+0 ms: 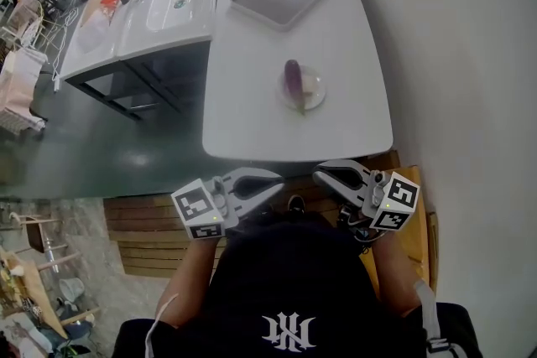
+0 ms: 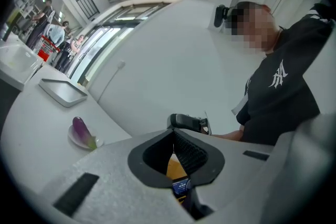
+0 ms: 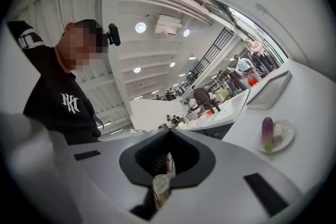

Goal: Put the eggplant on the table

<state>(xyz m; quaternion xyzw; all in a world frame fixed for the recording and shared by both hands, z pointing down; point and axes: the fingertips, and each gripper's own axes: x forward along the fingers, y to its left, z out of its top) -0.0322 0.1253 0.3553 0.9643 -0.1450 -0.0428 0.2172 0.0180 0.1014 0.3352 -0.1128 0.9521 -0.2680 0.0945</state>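
Resting on plate (image 1: 318, 95), eggplant (image 1: 293, 78) — well beyond left tongs (image 1: 275, 182), right tongs (image 1: 320, 174), both pressed together

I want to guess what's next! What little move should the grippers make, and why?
Probably reach the right gripper toward the eggplant and open its jaws: it and the left gripper are shut, empty, near the body; the eggplant lies on a plate.
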